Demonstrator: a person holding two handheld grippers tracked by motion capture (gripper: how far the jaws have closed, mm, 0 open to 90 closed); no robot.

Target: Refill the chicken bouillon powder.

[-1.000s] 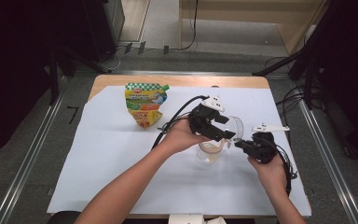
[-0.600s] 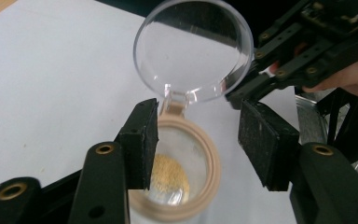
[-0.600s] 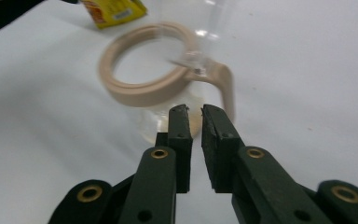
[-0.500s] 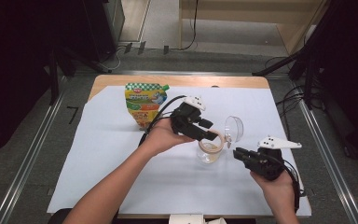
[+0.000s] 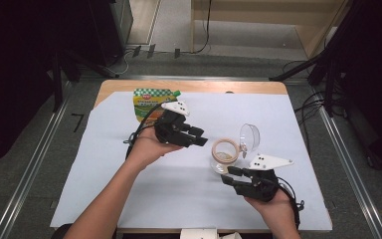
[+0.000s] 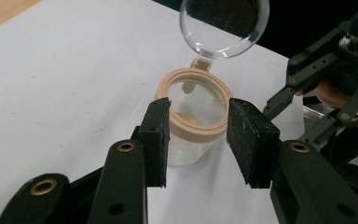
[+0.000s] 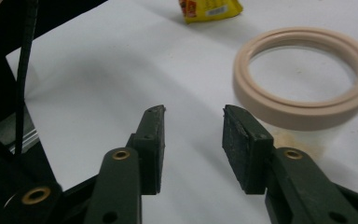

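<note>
While the small clear jar (image 5: 224, 157) is standing upright near the middle of the white-covered table (image 5: 104, 189), its beige rim is facing up and its round transparent lid (image 5: 249, 137) is hanging open on a hinge at the far side, tilted up behind the mouth. A little yellowish residue is lying on the jar's bottom, as the left gripper view is showing. The left tongs (image 5: 199, 141) are hovering just to the left of the jar with their jaws spread; in the left gripper view (image 6: 198, 140) the jar is sitting between and just beyond the two pads, and whether either pad is touching it cannot be told. The right tongs (image 5: 231, 175) are waiting just on the near side of the jar, jaws spread and pinching nothing, with bare white table between them in the right gripper view (image 7: 193, 144). Farther off, a green and yellow snack pouch (image 5: 149, 102) is lying at the table's far left.
</note>
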